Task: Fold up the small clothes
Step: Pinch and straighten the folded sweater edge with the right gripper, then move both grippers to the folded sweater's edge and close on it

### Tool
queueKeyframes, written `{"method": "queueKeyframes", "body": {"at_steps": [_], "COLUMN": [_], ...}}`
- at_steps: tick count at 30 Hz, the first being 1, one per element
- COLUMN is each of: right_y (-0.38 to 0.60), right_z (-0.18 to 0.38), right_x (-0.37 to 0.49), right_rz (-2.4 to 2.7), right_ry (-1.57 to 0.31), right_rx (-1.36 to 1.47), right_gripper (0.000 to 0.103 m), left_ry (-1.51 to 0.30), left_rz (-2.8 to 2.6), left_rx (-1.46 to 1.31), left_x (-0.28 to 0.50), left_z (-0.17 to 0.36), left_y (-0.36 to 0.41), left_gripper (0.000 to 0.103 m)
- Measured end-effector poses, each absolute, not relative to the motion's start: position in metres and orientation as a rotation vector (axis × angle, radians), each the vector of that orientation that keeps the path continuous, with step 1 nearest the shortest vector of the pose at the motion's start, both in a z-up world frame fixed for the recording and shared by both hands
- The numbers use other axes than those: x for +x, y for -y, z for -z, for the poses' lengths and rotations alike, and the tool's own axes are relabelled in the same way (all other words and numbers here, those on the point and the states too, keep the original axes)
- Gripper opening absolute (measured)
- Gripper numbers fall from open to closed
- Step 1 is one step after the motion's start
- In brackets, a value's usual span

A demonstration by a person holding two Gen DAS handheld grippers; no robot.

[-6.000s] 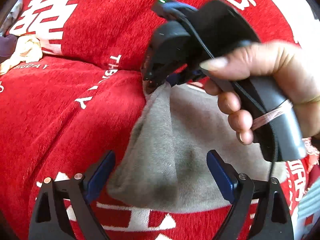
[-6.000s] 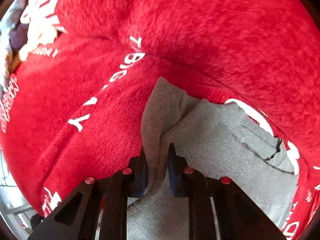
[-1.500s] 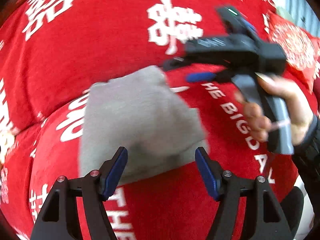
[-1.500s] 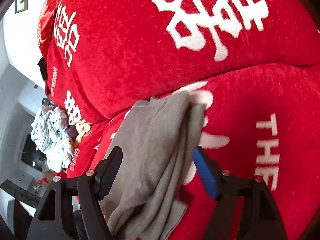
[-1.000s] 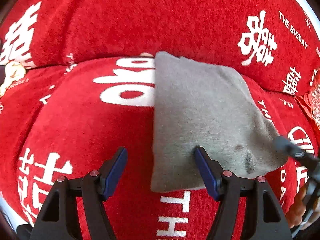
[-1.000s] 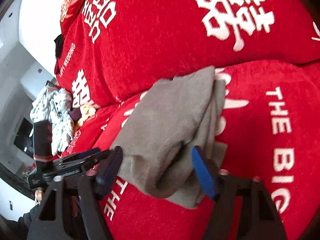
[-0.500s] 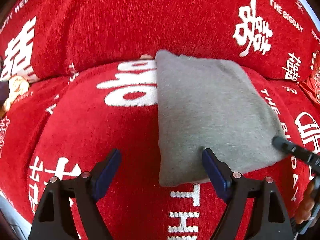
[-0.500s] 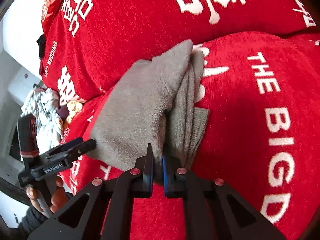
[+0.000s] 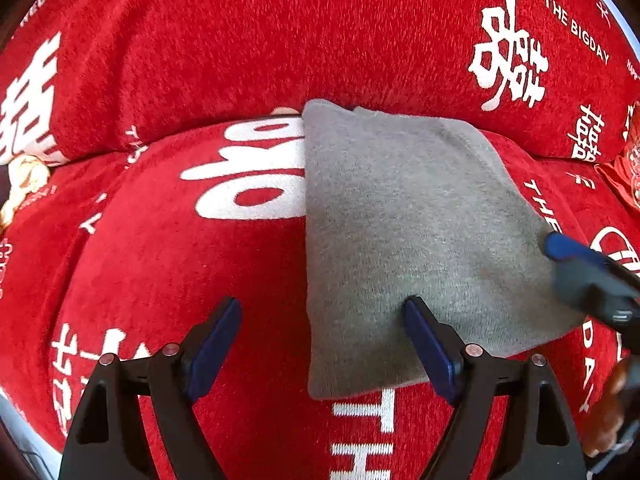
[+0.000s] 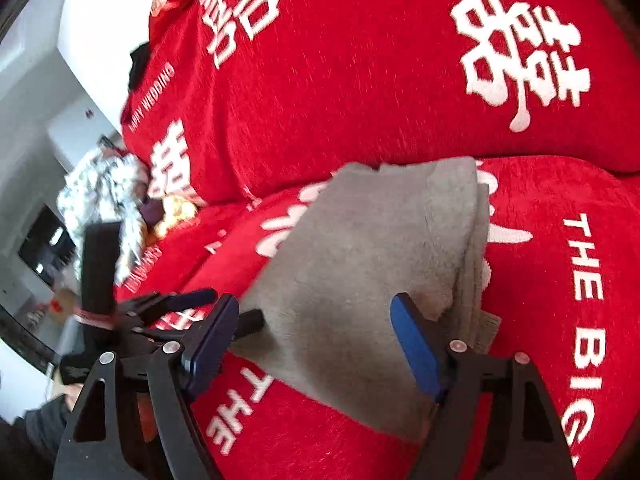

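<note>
The red plush sofa cover with white lettering [image 9: 160, 264] fills both views. On it, centre right in the left wrist view, lies one grey fleece garment [image 9: 404, 232], folded into a neat rectangle, so this piece looks finished. One heap of unfolded clothes [image 10: 100, 196] waits at the far left of the right wrist view. The left gripper [image 9: 320, 344] and right gripper [image 10: 312, 340] are both opening, gripping nothing.
</note>
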State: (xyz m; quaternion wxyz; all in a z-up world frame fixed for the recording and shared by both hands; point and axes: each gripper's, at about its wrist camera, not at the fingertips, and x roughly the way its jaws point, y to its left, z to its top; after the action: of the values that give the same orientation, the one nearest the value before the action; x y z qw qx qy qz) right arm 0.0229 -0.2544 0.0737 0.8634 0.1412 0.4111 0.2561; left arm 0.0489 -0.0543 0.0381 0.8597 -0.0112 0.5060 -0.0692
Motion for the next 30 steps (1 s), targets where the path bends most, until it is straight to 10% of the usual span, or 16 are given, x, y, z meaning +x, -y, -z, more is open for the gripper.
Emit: {"method": "queueKeyframes", "body": {"at_steps": [6, 11, 30], "right_y": [0.281, 0.295, 0.320], "right_z": [-0.040, -0.056, -0.026], "right_x": [0.035, 0.021, 0.100], "right_rz": [-0.482, -0.400, -0.348], "right_ry": [-0.940, -0.917, -1.039], "right_rx": [0.378, 0.322, 0.515], "right_gripper": [0.065, 0.081, 0.082], "left_ry": [-1.081, -1.057, -1.211], "left_rz": [0.177, 0.177, 0.355], "left_rx": [-0.110, -0.139, -0.180], "left_x": [0.055, 0.070, 0.155], "left_z": [-0.027, -0.038, -0.016], "left_y": [0.037, 0.016, 0.051], "left_gripper": [0.103, 0.103, 0.103]}}
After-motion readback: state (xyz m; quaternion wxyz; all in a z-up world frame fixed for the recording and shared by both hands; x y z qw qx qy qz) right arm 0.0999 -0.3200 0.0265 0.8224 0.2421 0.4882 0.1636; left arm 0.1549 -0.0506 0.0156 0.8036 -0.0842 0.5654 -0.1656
